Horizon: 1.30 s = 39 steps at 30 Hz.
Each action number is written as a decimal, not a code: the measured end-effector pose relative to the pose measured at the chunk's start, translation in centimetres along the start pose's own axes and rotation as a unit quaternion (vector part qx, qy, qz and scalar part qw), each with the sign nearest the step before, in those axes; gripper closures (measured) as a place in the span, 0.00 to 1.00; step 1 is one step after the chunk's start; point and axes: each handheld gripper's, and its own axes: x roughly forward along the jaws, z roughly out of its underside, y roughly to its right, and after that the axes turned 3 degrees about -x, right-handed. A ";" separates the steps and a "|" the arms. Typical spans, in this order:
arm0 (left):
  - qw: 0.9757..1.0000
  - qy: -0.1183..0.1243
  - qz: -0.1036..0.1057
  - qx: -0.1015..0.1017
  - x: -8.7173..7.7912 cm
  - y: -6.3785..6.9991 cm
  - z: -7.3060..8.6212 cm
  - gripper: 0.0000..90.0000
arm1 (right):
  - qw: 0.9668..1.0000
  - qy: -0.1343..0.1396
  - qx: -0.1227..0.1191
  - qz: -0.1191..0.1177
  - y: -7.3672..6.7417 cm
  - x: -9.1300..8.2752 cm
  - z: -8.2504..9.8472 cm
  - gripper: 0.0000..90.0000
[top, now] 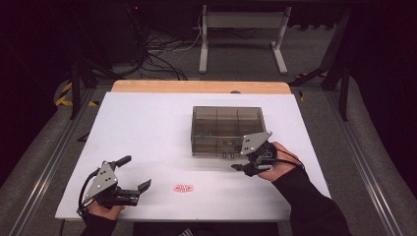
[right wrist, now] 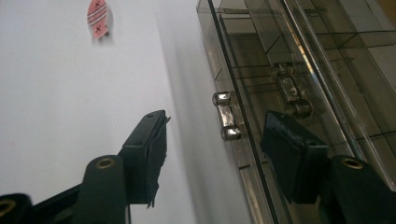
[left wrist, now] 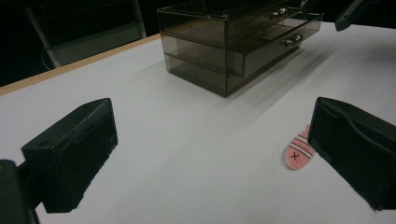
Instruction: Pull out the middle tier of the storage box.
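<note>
A smoky see-through drawer box (top: 226, 128) stands at the middle right of the white table (top: 147, 128). My right gripper (top: 242, 167) is at the box's front right corner, jaws open and turned toward the drawer fronts. In the right gripper view the jaws (right wrist: 217, 126) stand apart on either side of a small metal drawer handle (right wrist: 226, 116), and the pads do not touch it. A second handle (right wrist: 289, 91) sits on the other drawer. My left gripper (top: 134, 173) rests open near the front left edge, holding nothing. A pink striped fish-shaped piece (top: 183, 188) lies flat to its right.
The table's wooden far edge (top: 201, 87) borders a dark floor with cables and a white stand (top: 243, 34). In the left gripper view the fish piece (left wrist: 298, 154) lies beside the right jaw, and the drawer box (left wrist: 224, 42) stands farther off.
</note>
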 end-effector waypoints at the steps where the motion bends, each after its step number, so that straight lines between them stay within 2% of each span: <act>1: 1.000 0.000 0.000 0.000 0.0 0.0 0.0 0.03 | 1.000 -0.001 0.003 0.002 0.0 0.1 0.0 0.46; 16: 1.000 0.000 0.001 0.000 0.0 -0.1 0.0 0.03 | 1.000 -0.030 -0.006 0.002 0.4 1.6 -0.2 0.46; 18: 1.000 0.000 0.001 -0.001 0.0 -0.1 0.0 0.03 | 0.999 -0.035 -0.007 -0.003 0.5 2.0 -0.2 0.46; 26: 1.000 0.000 0.002 -0.001 0.0 -0.1 0.0 0.03 | 0.999 -0.042 -0.007 -0.005 0.7 2.8 -0.3 0.47; 35: 1.000 0.000 0.002 -0.001 0.0 -0.1 0.0 0.03 | 0.999 -0.045 -0.011 -0.001 0.7 3.8 -0.5 0.54; 39: 1.000 0.000 0.003 -0.003 -0.1 -0.1 0.0 0.03 | 0.999 -0.051 -0.018 0.006 0.7 3.9 -0.6 0.61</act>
